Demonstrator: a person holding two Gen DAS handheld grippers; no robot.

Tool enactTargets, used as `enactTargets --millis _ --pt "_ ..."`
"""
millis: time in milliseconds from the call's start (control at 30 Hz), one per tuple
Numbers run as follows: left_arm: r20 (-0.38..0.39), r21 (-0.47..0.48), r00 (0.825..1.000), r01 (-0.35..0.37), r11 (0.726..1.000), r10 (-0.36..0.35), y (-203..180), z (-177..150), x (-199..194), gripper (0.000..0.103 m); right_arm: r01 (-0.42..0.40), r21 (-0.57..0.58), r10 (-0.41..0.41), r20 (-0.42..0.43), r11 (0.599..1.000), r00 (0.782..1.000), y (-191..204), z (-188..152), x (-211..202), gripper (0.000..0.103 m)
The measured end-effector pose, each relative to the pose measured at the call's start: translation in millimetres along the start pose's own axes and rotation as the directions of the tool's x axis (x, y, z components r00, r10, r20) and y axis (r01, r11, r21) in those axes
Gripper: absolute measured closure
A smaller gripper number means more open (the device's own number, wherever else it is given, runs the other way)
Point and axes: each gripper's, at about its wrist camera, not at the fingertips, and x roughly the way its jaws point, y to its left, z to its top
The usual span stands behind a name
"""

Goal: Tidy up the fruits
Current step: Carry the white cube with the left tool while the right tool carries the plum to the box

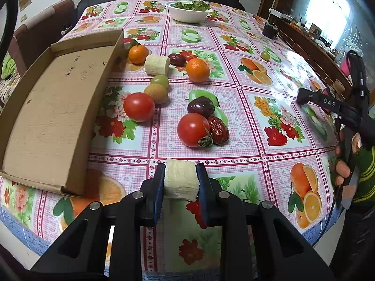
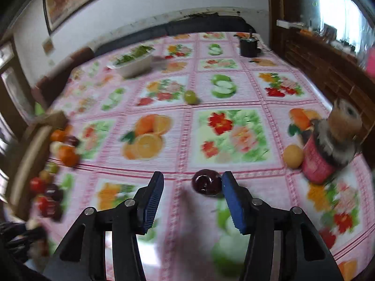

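- Left tool clamps the pale banana chunk near the bench edge, cardboard box to its left — soft flesh could squash or slip.
- Right tool stands apart w/ dark plum touching only the right pad — it could roll off.

Left gripper clamped tight — right gripper tilted down, jaws apart, nothing gripped.

White bowl of greens at far table edge; dark small pot far right; red can.
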Motion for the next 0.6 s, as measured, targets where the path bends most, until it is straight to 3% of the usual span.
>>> enactTargets --millis 67,100,233,267,300,333,433,467,500,600 --pt "0.013 0.000 1.000 -0.007 1.000 0.007 1.1 1.0 -3.5 0.080 -0.015 0.013 0.015 0.010 1.000 1.000 -5.8 1.3 -7.9 0.091" --pt "0.021 -0.001 1.000 -0.006 1.000 0.006 1.7 1.5 -5.8 0.080 -0.034 0.022 0.034 0.006 0.999 0.999 -7.3 0.9 -11.7 0.092" --pt "0.026 -0.006 1.000 0.004 1.000 -0.004 4.4 3.3 -7.7 0.080 -0.043 -0.013 0.043 0.003 0.999 0.999 -0.5 -4.7 -23.4 0.087" --pt "0.022 -0.007 1.000 0.009 1.000 -0.008 5.1 2.9 -7.2 0.080 -0.032 -0.019 0.032 -0.006 0.999 0.999 1.0 -4.8 -19.9 0.078" --pt "0.019 -0.011 1.000 0.012 1.000 -0.011 5.7 2.4 -6.8 0.080 -0.023 -0.022 0.023 -0.010 0.999 1.000 1.6 -4.8 -16.3 0.057" --pt "0.016 -0.013 1.000 0.013 1.000 -0.013 5.7 2.3 -6.6 0.080 -0.016 -0.024 0.016 -0.013 1.000 1.000 1.4 -4.8 -11.9 0.052" --pt "0.015 -0.021 1.000 0.012 1.000 -0.012 7.9 0.6 -7.5 0.080 -0.024 -0.013 0.023 -0.090 1.000 0.996 -0.4 -6.3 11.8 0.059" --pt "0.015 -0.025 1.000 0.011 1.000 -0.011 9.2 0.6 -8.0 0.080 -0.023 -0.021 0.021 -0.080 1.000 0.997 0.8 -6.1 10.4 0.060" --pt "0.016 -0.028 1.000 0.011 1.000 -0.011 9.9 0.5 -8.2 0.080 -0.036 -0.024 0.034 -0.083 0.999 0.996 1.6 -5.8 9.5 0.075" --pt "0.025 -0.032 1.000 0.010 0.999 -0.009 12.0 1.2 -11.4 0.080 -0.036 -0.041 0.033 -0.073 0.999 0.997 4.7 -10.8 4.0 0.076"
